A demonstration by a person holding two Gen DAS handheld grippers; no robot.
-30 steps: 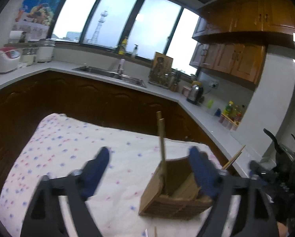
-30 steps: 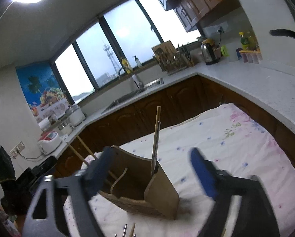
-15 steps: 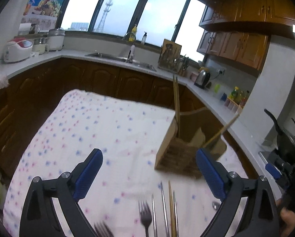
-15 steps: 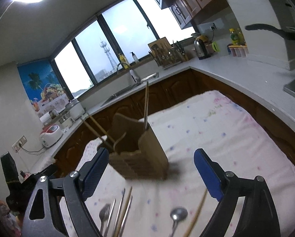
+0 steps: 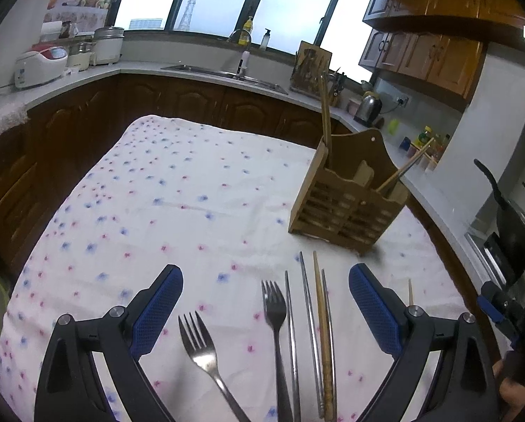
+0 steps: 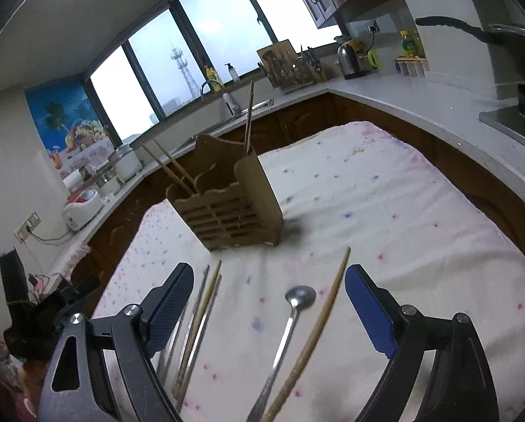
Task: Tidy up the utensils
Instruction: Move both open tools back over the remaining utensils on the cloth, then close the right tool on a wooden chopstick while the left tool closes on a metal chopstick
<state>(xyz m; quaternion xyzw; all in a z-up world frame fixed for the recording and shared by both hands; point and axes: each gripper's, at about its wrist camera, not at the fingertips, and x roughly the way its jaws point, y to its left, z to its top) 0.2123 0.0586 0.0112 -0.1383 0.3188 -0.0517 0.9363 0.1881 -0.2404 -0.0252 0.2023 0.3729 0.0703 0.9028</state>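
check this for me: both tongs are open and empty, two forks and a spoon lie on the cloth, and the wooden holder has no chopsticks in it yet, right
Not quite. The wooden holder already has chopsticks standing in it, seen in both wrist views. The rest holds: the left tongs and right tongs are open and empty, and two forks and a spoon lie on the cloth.

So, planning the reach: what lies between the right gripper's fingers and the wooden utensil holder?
Right wrist view: a metal spoon and a wooden chopstick; beyond them, bare floral cloth.
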